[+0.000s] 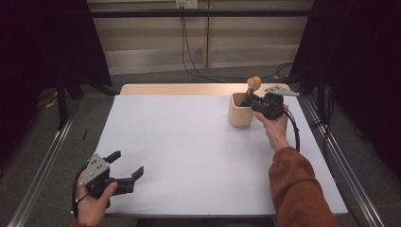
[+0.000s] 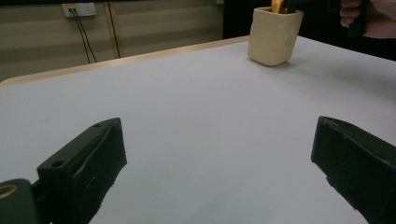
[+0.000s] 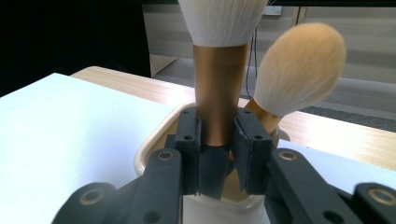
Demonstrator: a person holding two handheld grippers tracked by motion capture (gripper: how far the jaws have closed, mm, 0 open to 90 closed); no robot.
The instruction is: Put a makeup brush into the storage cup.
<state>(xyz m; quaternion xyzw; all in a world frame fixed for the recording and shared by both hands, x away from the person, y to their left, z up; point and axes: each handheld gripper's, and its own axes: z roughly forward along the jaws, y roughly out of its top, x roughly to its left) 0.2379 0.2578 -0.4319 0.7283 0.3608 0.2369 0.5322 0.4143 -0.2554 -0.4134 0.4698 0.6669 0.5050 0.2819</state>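
White table [image 1: 189, 156] — right gripper [image 3: 217, 135] clamps brush [image 3: 219, 70] over cup [image 1: 239, 113].

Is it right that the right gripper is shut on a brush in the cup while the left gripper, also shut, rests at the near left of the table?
Not quite: the left gripper is open, its jaws wide apart with nothing between them, as the left gripper view shows. The rest holds: the right gripper is shut on a brush standing in the cup, and the left rests at the near left of the table.
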